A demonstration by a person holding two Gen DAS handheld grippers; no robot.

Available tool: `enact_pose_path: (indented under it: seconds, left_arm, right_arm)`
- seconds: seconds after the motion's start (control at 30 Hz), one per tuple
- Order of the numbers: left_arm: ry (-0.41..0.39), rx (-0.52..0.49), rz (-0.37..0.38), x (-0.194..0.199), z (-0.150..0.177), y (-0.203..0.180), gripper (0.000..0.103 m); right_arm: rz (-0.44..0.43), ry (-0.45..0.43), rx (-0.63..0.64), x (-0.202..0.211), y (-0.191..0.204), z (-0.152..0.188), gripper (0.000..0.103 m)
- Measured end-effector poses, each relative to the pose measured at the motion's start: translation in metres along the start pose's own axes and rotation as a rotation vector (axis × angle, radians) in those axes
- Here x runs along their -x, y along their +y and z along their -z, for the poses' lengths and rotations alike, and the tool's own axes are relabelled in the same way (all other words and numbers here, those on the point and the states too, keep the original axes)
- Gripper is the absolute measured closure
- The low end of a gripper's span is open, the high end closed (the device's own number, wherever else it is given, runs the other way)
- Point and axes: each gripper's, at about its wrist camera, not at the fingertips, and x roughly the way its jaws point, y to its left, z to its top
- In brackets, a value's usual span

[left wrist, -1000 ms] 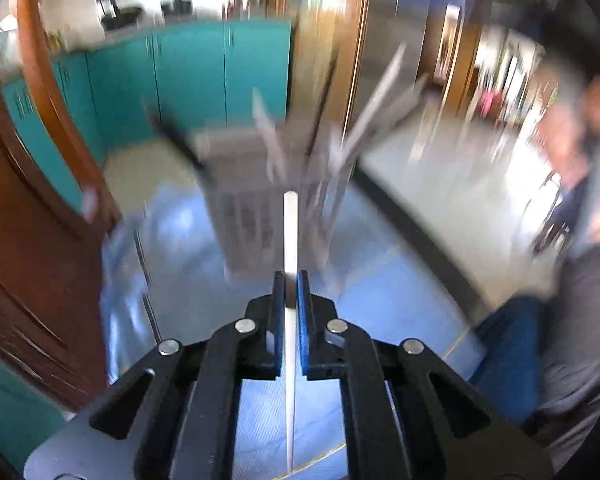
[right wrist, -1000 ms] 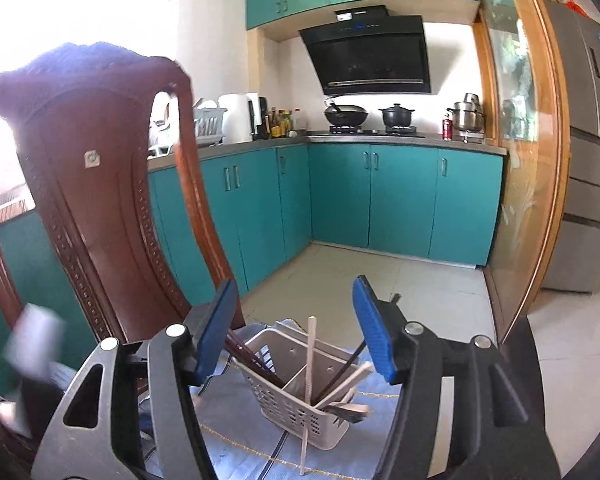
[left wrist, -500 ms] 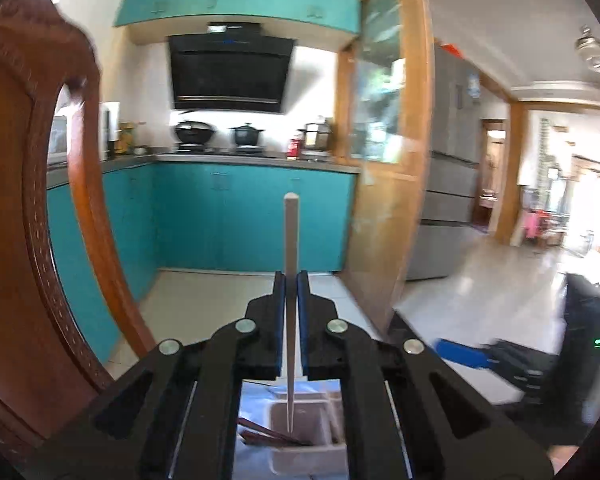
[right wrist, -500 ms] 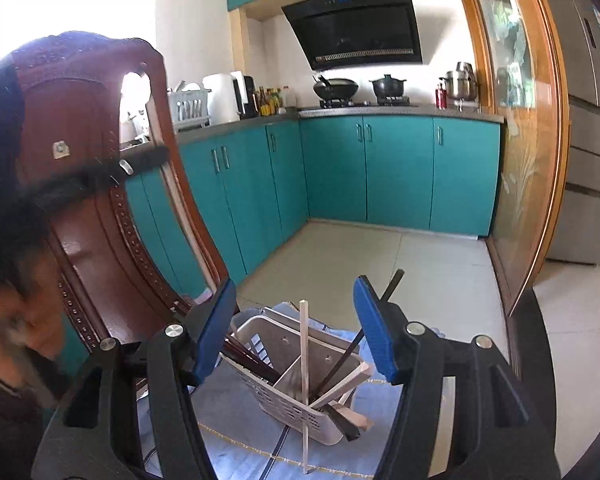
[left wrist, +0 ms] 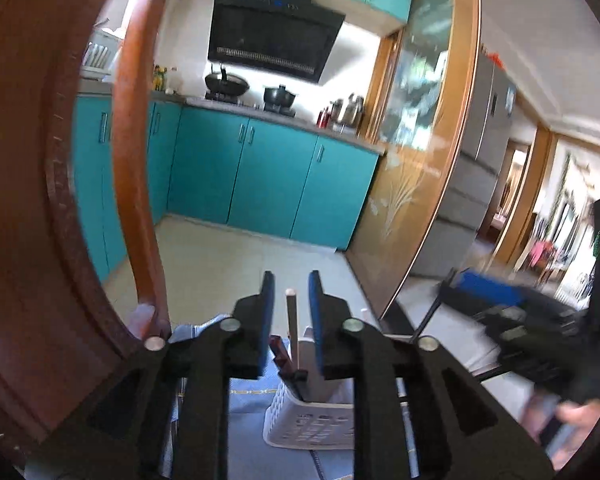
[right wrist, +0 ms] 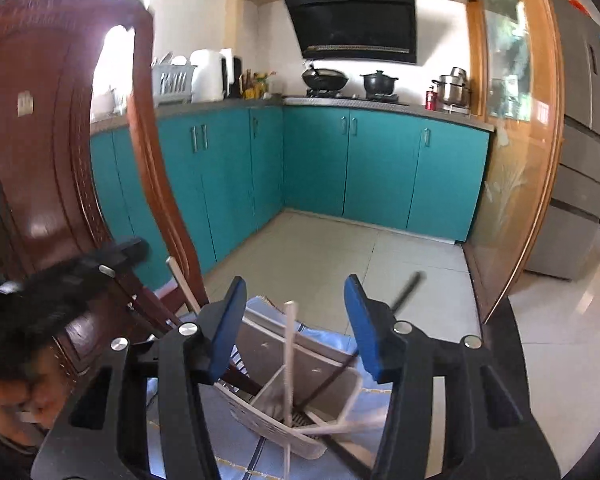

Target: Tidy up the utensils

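A white slotted basket (left wrist: 312,420) (right wrist: 284,424) stands on a blue cloth and holds several chopsticks. My left gripper (left wrist: 291,312) hovers over it with its jaws opening. A pale chopstick (left wrist: 291,320) stands loose between the pads, a gap on each side, its lower end in the basket beside dark red chopsticks (left wrist: 280,352). My right gripper (right wrist: 296,320) hangs above the basket, jaws closing with nothing pressed between them. Below it a pale chopstick (right wrist: 290,356) stands upright in the basket and a black chopstick (right wrist: 404,292) leans right. In the right wrist view the left gripper (right wrist: 100,268) is a blur by a slanted pale stick (right wrist: 182,284).
A carved wooden chair back (left wrist: 40,200) (right wrist: 52,160) rises close on the left. The blue cloth (right wrist: 244,456) covers the table. Teal kitchen cabinets (right wrist: 380,168), a tiled floor and a glass door frame lie beyond. A person's hand (right wrist: 16,400) holds the left gripper's handle.
The left gripper rose over the basket, rolled, and opened off the pale chopstick, which slid down. The right gripper sank toward the basket and its jaws narrowed.
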Motion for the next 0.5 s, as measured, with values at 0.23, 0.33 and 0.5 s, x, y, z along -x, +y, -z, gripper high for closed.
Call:
enact_pose_path:
  seconds: [0.23, 0.33, 0.5]
  left_arm:
    - [-0.068, -0.036, -0.032, 0.034, 0.013, 0.01, 0.063]
    - [-0.04, -0.067, -0.077, 0.036, 0.026, 0.015, 0.062]
    - [-0.015, -0.073, -0.118, 0.04, 0.032, 0.025, 0.062]
  right_arm:
    - [0.238, -0.011, 0.198, -0.025, 0.044, 0.003, 0.05]
    - [0.134, -0.065, 0.104, -0.007, 0.041, -0.003, 0.05]
    - [0.033, -0.175, 0.04, 0.027, 0.038, -0.01, 0.05]
